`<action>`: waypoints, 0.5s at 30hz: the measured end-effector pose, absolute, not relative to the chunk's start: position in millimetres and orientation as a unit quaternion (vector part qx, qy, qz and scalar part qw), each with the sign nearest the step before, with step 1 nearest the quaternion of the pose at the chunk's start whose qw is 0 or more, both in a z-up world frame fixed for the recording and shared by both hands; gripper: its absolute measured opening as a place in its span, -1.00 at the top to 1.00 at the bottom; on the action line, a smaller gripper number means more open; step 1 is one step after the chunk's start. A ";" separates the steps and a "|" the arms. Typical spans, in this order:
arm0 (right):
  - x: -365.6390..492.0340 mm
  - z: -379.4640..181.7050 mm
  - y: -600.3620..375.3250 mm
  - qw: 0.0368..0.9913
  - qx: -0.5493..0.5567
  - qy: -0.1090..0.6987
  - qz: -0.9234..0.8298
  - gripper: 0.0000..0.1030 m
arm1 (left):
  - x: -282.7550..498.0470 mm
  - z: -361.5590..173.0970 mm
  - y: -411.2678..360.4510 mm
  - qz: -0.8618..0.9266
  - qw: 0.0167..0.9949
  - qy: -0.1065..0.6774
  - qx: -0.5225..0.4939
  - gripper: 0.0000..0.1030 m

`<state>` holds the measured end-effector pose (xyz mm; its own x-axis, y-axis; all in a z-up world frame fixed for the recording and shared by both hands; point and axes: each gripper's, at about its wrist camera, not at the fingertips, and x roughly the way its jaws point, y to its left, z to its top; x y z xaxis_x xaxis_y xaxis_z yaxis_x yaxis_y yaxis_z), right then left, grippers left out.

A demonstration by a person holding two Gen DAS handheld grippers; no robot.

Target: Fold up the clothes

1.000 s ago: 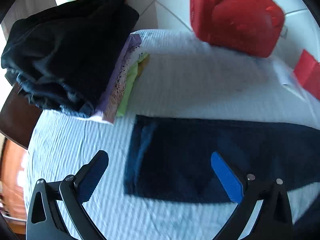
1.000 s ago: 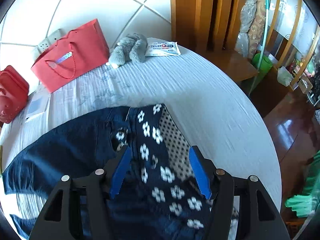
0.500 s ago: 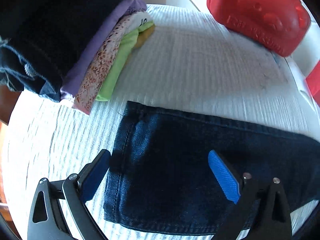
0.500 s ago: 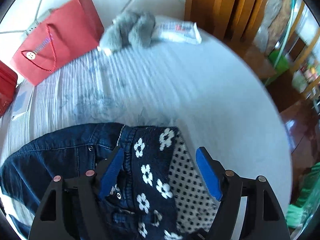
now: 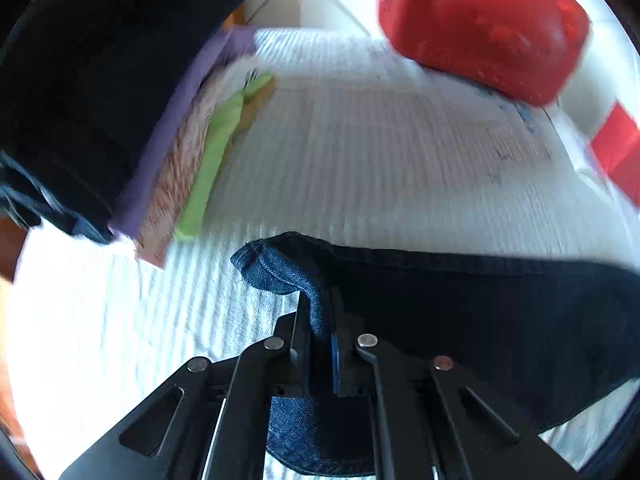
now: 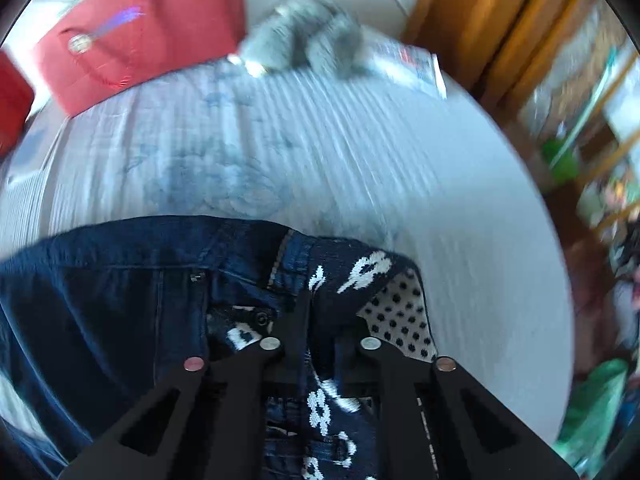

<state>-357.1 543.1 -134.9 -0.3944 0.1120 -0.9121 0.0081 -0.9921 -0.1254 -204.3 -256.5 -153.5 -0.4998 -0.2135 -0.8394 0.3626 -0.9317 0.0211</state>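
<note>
Dark blue jeans (image 5: pixel 480 304) lie across the white ribbed tablecloth (image 5: pixel 360 152). My left gripper (image 5: pixel 320 320) is shut on the leg hem, which bunches up and curls over between the fingers. In the right wrist view the waist end of the jeans (image 6: pixel 120 280) shows its flower-print lining (image 6: pixel 360 272) and a dotted pocket lining (image 6: pixel 400 320). My right gripper (image 6: pixel 320 320) is shut on that waistband, pinching the flowered fabric. Both views are blurred by motion.
A stack of folded clothes (image 5: pixel 120 100) with a black garment on top sits at the left. A red case (image 5: pixel 480 24) stands at the back, with a red paper bag (image 6: pixel 132 32), a grey plush toy (image 6: pixel 304 40) and a packet (image 6: pixel 408 60) near the far edge.
Both grippers were open above the jeans; now each has dropped onto the fabric and shut, the left on the leg hem, the right on the waistband. The fabric bunches in both.
</note>
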 end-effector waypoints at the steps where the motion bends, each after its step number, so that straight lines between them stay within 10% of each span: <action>1: -348.4 -123.3 542.2 0.027 -0.527 -0.052 0.848 0.88 | -201.4 -147.2 -253.3 -0.867 0.168 0.072 0.463 0.91; 15: -111.5 -67.4 600.1 -0.085 -0.404 0.055 0.909 0.85 | -14.3 -93.5 -213.6 -0.883 0.222 0.035 0.411 0.80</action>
